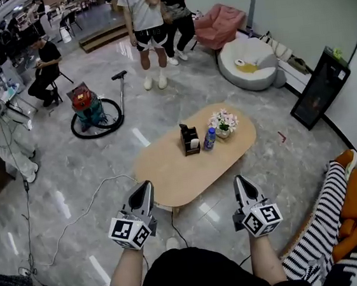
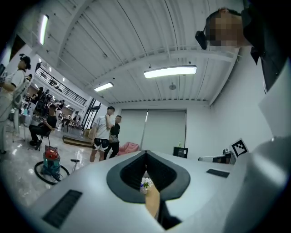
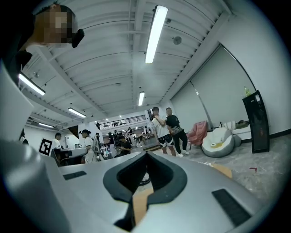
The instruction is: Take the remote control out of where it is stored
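On the desk (image 1: 169, 175), the caddy (image 1: 189, 139) is crowded by a bottle (image 1: 209, 139), which could easily be toppled in reaching. The left gripper (image 1: 146, 186) and right gripper (image 1: 239, 181) are closed and empty.

The room is brightly and evenly lit from above. Long strip lights (image 2: 170, 71) on the ceiling burn almost white in both gripper views. In the head view the polished floor (image 1: 276, 160) throws back pale streaks of glare, and only a soft shadow lies under the near edge of the surface (image 1: 181, 164). The head view bends straight lines toward its edges. Both gripper views are strongly fisheyed, with black vignetted corners. The left tool (image 2: 146, 157) and right tool (image 3: 146, 157) fill the lower frame, smooth, grey and out of focus, while the distant room stays fairly sharp.
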